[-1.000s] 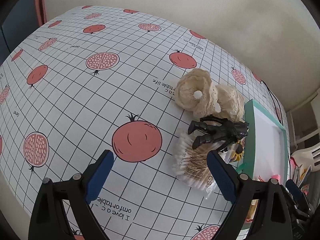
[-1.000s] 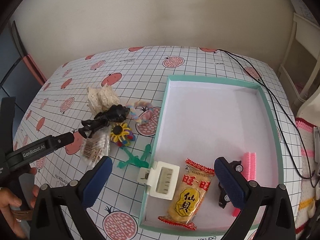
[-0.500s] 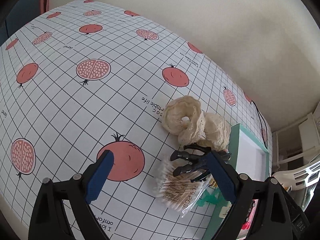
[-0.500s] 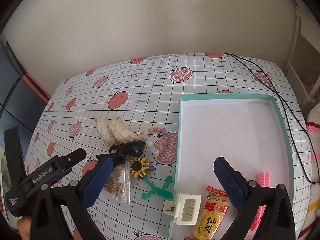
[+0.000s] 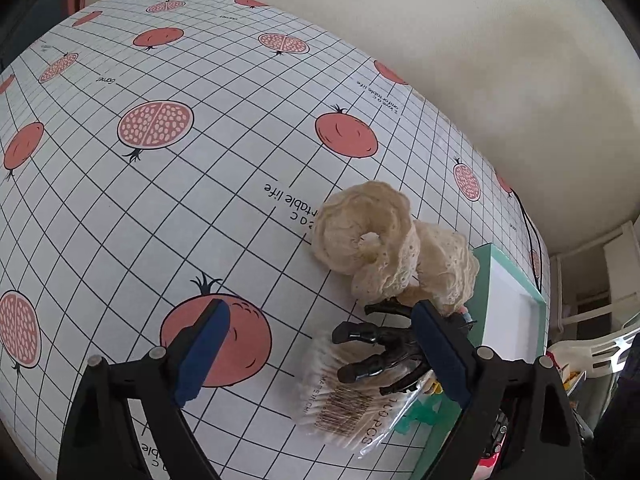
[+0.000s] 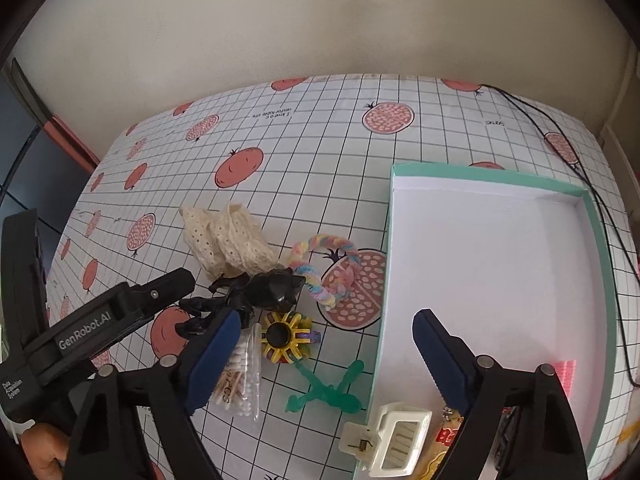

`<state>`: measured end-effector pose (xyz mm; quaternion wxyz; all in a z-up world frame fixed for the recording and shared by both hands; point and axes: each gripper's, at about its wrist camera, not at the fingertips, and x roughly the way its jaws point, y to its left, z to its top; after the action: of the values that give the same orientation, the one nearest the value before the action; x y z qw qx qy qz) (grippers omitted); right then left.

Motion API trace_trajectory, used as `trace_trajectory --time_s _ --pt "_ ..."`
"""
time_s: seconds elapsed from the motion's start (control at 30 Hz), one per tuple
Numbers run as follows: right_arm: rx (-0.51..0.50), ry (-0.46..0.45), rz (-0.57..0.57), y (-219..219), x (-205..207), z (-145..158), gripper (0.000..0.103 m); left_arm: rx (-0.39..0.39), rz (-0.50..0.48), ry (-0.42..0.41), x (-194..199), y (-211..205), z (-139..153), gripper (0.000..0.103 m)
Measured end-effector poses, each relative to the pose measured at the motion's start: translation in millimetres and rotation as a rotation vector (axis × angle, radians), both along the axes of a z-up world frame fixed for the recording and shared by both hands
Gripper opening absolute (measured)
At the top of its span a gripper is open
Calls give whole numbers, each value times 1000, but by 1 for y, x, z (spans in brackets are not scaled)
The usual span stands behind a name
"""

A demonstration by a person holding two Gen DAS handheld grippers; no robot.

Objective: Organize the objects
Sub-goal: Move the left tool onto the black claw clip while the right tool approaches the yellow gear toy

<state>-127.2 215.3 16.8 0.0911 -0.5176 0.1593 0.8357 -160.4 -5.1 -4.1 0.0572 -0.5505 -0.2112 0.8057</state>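
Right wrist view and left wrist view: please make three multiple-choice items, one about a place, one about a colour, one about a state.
1. The black toy figure lies
A. inside the tray
B. on the table beside the lace rolls
C. in the right gripper

2. The tray's rim is
A. red
B. black
C. teal

3. The left gripper is
A. open
B. shut on the cotton swab bag
C. out of view

Answers: 1 B, it touches the lace rolls outside the tray. 2 C, teal border around white floor. 3 A, its pads stand wide apart, holding nothing.

L tongs point(image 5: 316, 354) closer to black figure point(image 5: 376, 354) | R tongs point(image 6: 326, 354) pulled back from tray point(image 6: 496, 178)
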Motion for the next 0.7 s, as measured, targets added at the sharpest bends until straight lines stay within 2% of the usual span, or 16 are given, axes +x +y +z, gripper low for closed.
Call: trace_trajectory --time_s 0.2,0.43,0.7 --pt "37 -44 34 -12 -2 -9 76 25 33 -11 3 -7 0 93" --pt "86 -85 81 -24 -4 -19 60 29 -15 18 5 9 10 93" --pt "48 -76 88 -28 -6 -25 57 38 -54 14 6 21 6 93"
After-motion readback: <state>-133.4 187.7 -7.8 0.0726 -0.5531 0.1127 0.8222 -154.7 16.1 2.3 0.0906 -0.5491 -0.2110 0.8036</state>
